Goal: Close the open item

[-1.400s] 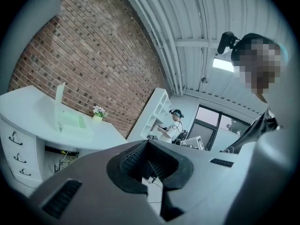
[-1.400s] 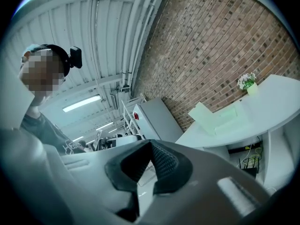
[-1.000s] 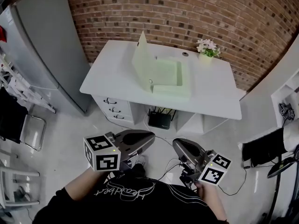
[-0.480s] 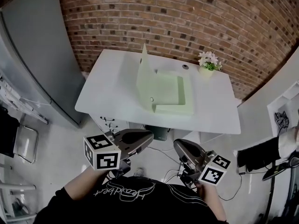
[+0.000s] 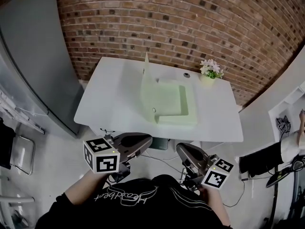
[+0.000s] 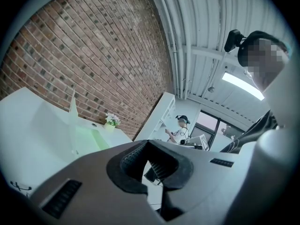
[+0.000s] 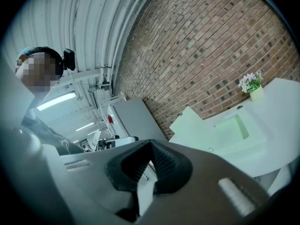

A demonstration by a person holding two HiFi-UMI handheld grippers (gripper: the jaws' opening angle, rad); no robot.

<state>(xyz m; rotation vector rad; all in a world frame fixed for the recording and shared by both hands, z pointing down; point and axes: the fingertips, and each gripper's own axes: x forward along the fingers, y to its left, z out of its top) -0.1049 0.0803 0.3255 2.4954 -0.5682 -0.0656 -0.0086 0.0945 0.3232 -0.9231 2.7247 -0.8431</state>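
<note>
A pale green box lies open on the white desk, its lid standing upright along the box's left side. Both grippers are held low near the person's body, well short of the desk. My left gripper has its jaws meeting at the tips with nothing between them. My right gripper is shut and empty too. The left gripper view shows the box and lid far ahead of the left gripper. In the right gripper view the box lies beyond the right gripper.
A small pot of flowers and a dark round disc sit at the desk's back right. A tall grey cabinet stands at the left, with a brick wall behind. A black box sits under the desk. Another person is at the right edge.
The desk has shifted in the head view as the person steps toward it. Both grippers stay shut and in the same place by the body.
</note>
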